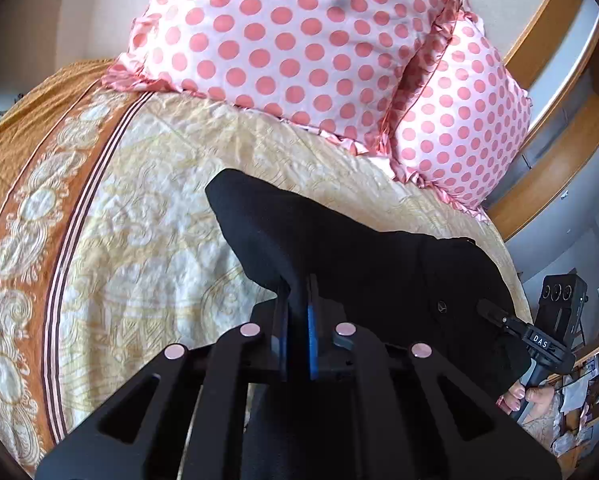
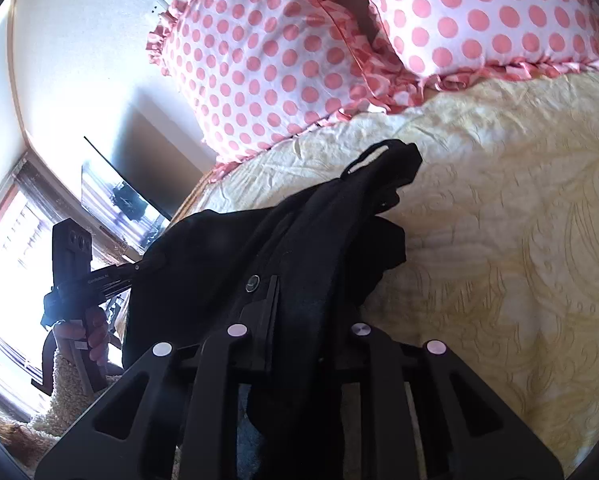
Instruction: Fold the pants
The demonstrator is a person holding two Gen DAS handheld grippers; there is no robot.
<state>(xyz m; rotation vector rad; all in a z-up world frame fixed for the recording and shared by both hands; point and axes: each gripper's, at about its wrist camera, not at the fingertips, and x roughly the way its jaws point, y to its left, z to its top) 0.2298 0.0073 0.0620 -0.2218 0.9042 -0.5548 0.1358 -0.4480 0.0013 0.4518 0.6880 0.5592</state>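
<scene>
The black pants hang bunched between both grippers above the bed. My left gripper is shut on an edge of the cloth, which is pinched between its blue-padded fingers. My right gripper is shut on the waist part of the pants, near a dark button; cloth drapes over its fingers and hides the right one. A belt loop end sticks out toward the pillows. The right gripper also shows in the left wrist view, and the left gripper in the right wrist view.
The bed is covered by a cream and orange patterned bedspread. Two pink polka-dot pillows lie at its head. A wooden headboard is at the right. A window and a TV are on the left.
</scene>
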